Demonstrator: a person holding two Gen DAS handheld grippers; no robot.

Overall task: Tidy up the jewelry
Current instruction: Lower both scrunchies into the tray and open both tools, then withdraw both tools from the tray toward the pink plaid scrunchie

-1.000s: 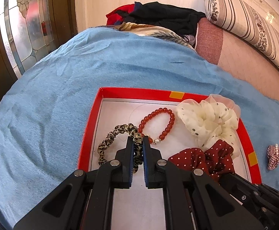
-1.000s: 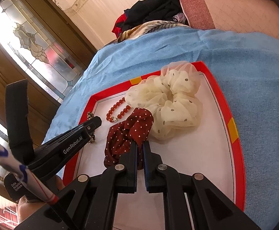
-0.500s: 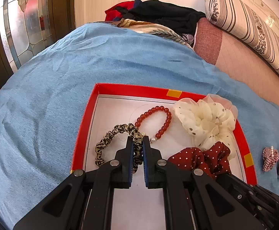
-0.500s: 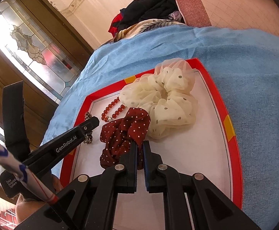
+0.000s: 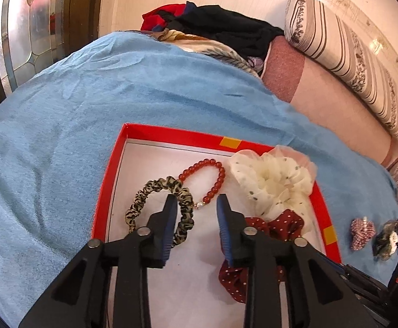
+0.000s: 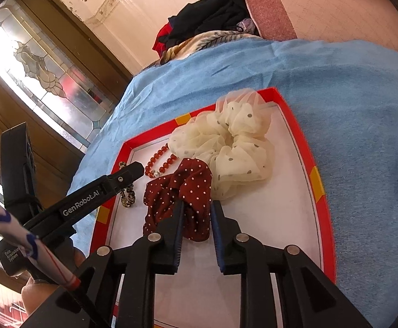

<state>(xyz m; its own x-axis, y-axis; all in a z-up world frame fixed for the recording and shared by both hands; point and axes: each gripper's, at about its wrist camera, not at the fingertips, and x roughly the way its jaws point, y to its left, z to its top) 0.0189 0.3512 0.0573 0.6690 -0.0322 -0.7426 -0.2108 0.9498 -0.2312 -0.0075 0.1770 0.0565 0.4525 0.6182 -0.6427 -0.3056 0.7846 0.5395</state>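
1. The whole thing was set up on a bed with a blue blanket (image 5: 89, 114) over it, a striped bolster (image 5: 343, 54) along the wall and a heap of clothes (image 5: 220, 27) at the far end. A stained-glass door was off to the left.
2. A red tray (image 5: 171, 134) with a white floor sat on the blanket, I'd guess as the collecting spot, since four pieces were already inside it.
3. The left hand-held gripper (image 5: 196, 202) had just been opening. Its jaws stood apart over the leopard scrunchie (image 5: 157, 188), which lay flat near the tray's left wall, one loop between the pads but not pinched. Looked released to me, dropped there so it sits next to the red bead bracelet (image 5: 212, 177).
4. The right hand-held gripper (image 6: 197, 207) had also just been opening, jaws loose either side of the maroon dotted scrunchie (image 6: 182, 188), which rested on the tray floor touching the cream scrunchie (image 6: 226, 147).
5. Two small fabric pieces (image 5: 363, 232) were out on the blanket right of the tray, so probably those go in next.
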